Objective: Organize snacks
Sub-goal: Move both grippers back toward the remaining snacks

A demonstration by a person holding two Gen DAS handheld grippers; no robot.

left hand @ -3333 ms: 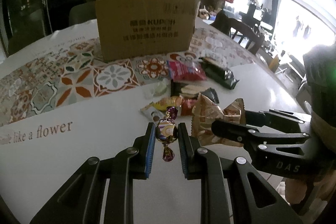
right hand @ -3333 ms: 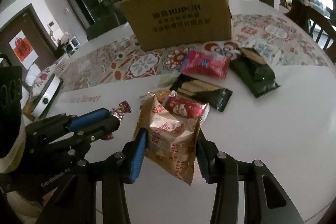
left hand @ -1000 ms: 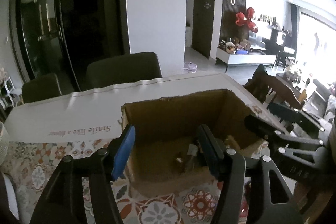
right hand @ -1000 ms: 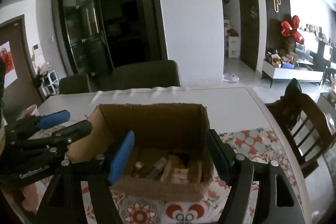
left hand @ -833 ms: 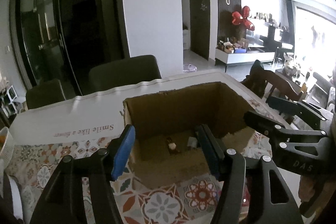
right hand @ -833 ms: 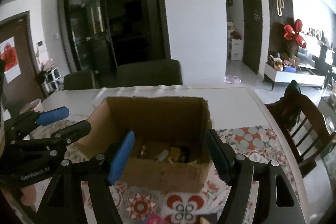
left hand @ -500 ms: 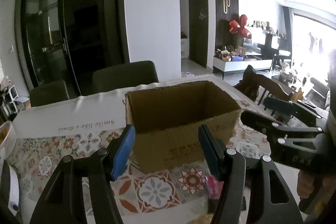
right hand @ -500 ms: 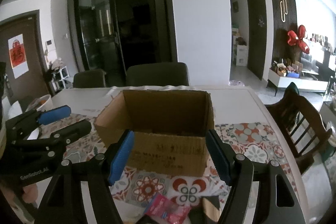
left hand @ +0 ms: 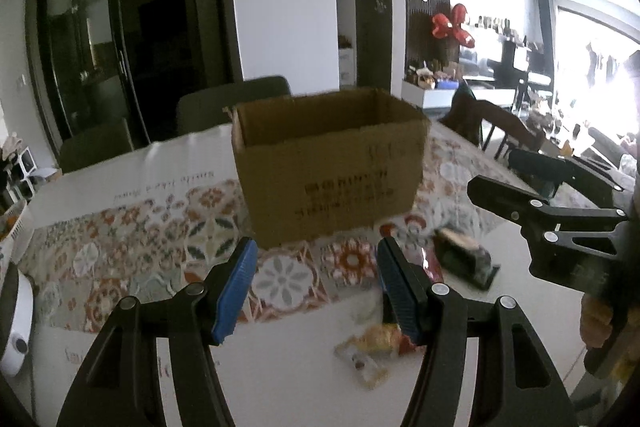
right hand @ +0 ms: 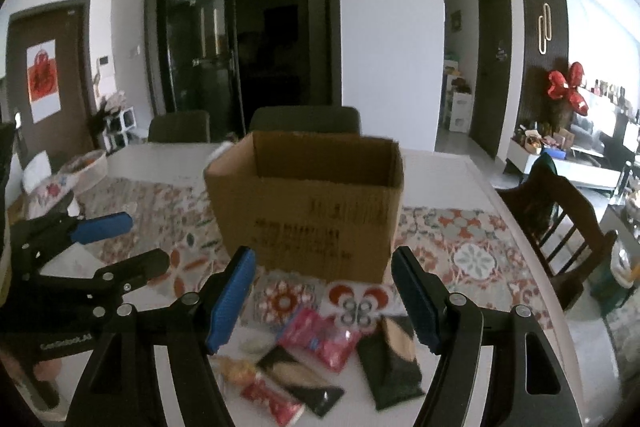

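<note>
An open brown cardboard box stands on the patterned table runner; it also shows in the right wrist view. My left gripper is open and empty, in front of the box and above the table. My right gripper is open and empty, also in front of the box. Several snacks lie on the table near me: a pink packet, a black packet, a long dark packet, a red packet and an orange packet.
The white table carries a tiled-pattern runner. Dark chairs stand behind the table, a wooden chair at the right. A white bowl sits far left. A small white device lies at the left edge.
Both grippers have let their snacks go into the box and drawn back and down from over it. The box interior has dropped out of sight and the loose snacks have come into view.
</note>
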